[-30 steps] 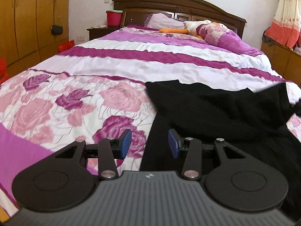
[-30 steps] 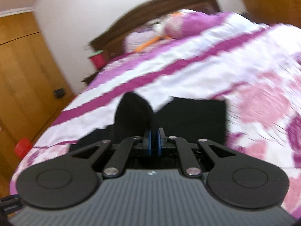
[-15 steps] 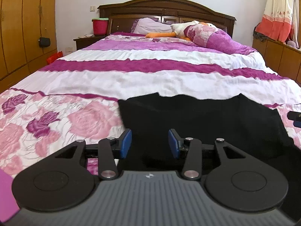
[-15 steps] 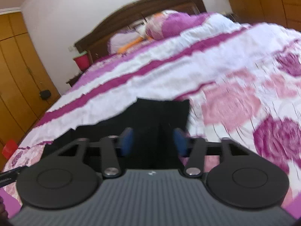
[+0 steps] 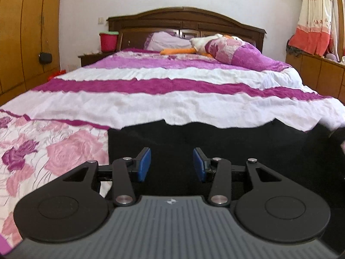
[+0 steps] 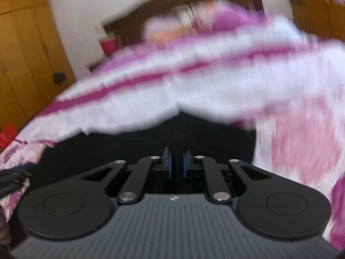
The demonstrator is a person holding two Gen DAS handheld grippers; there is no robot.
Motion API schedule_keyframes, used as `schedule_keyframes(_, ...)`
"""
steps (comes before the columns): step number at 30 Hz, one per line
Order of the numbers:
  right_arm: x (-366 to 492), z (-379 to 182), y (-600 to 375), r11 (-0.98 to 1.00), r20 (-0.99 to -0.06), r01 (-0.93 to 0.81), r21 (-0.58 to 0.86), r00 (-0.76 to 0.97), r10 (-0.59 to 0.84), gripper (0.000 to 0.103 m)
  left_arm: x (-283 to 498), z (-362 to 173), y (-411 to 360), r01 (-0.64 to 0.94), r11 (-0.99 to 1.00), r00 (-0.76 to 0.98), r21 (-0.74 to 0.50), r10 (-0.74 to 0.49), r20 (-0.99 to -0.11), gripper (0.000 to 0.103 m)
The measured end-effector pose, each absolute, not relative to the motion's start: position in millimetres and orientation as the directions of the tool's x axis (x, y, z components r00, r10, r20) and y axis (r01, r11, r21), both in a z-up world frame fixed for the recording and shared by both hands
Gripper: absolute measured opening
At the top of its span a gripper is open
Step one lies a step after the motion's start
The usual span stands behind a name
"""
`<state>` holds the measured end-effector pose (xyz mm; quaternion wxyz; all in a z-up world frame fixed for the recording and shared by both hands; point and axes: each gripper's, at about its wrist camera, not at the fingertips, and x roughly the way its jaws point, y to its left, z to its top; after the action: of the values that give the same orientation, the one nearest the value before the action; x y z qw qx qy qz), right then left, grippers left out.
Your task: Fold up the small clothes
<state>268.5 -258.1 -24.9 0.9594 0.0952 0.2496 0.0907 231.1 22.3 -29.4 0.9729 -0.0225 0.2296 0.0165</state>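
Item: black garment (image 5: 215,142), lying flat on the bedspread (image 5: 151,105) at the foot of the bed, spreading under both grippers.

Left gripper (image 5: 171,165): you are holding it released, jaws wide, hovering over the cloth and gripping nothing.

Right gripper (image 6: 176,165): view blurred; jaws are standing close with a thin gap, and whether cloth is pinched cannot be told.

Handling, judged: soft, light, limp; likely sagging and bunching. Take hold at an edge or corner, such as the far left corner (image 5: 112,130).
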Motion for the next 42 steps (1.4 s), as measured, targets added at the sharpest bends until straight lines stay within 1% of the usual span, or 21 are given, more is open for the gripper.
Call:
schedule_keyframes(1,262.4,-15.4,-257.2,0.968,-0.42,-0.131,0.212,0.882,0.211,0.012,238.1,-33.8,21.2,-0.057,0.998,0.893,-0.021,0.041,-0.449,0.049)
schedule_keyframes(3,260.2,-8.6,-255.5,0.981,-0.398,-0.109,0.162,0.902,0.166,0.012,253.2,-44.7,20.5,-0.083,0.996,0.879,0.009,0.078,-0.47,0.049)
schedule_keyframes(4,263.0,-11.2,-254.7,0.987,-0.407,-0.094,0.131,0.902,0.14,0.012,260.0,-50.1,21.3,-0.096,0.995,0.87,0.02,0.094,-0.483,0.049)
schedule_keyframes(6,274.1,-27.6,-254.1,0.996,-0.464,-0.065,0.066,0.882,0.088,0.013,273.9,-64.3,23.5,-0.128,0.991,0.85,0.046,0.133,-0.509,0.049)
schedule_keyframes(7,279.4,-37.7,-256.0,0.996,-0.495,-0.06,0.064,0.865,0.084,0.013,277.0,-68.9,25.4,-0.136,0.989,0.847,0.05,0.142,-0.512,0.049)
schedule_keyframes(9,289.7,-65.2,-260.1,0.996,-0.557,-0.052,0.068,0.826,0.081,0.014,281.2,-75.3,30.6,-0.147,0.989,0.844,0.033,0.143,-0.516,0.049)
schedule_keyframes(11,290.7,-79.6,-264.6,0.994,-0.549,-0.055,0.096,0.83,0.099,0.014,284.0,-78.8,33.6,-0.15,0.988,0.845,0.023,0.14,-0.517,0.049)
schedule_keyframes(15,290.3,-82.9,-271.6,0.989,-0.537,-0.051,0.138,0.835,0.118,0.013,286.3,-83.2,38.5,-0.149,0.989,0.847,-0.005,0.125,-0.516,0.05)
schedule_keyframes(19,296.9,-87.5,-274.9,0.98,-0.53,-0.049,0.193,0.835,0.146,0.013,285.6,-82.4,39.3,-0.147,0.989,0.847,-0.009,0.121,-0.518,0.05)
schedule_keyframes(22,296.5,-84.1,-274.7,0.979,-0.535,-0.044,0.199,0.832,0.146,0.016,285.4,-77.3,37.5,-0.14,0.99,0.842,0.008,0.124,-0.524,0.05)
schedule_keyframes(23,294.8,-80.1,-275.2,0.978,-0.536,-0.037,0.207,0.832,0.146,0.019,283.4,-74.1,37.1,-0.134,0.991,0.842,0.013,0.12,-0.526,0.05)
schedule_keyframes(27,271.1,-60.7,-279.7,0.968,-0.552,0.009,0.25,0.823,0.135,0.039,259.8,-56.1,41.8,-0.091,0.995,0.844,0.032,0.094,-0.528,0.053)
schedule_keyframes(30,240.4,-41.9,-281.2,0.97,-0.543,-0.032,0.241,0.824,0.162,0.039,233.5,-40.6,49.1,-0.075,0.997,0.846,0.023,0.076,-0.529,0.055)
schedule_keyframes(36,178.1,-7.0,-283.8,0.967,-0.524,-0.088,0.239,0.827,0.205,0.039,169.8,-12.1,60.0,-0.052,0.999,0.864,-0.009,0.041,-0.501,0.056)
schedule_keyframes(42,121.6,3.3,-282.4,0.97,-0.533,-0.104,0.22,0.82,0.209,0.039,110.8,3.3,60.6,-0.027,1.0,0.863,-0.01,0.019,-0.505,0.057)
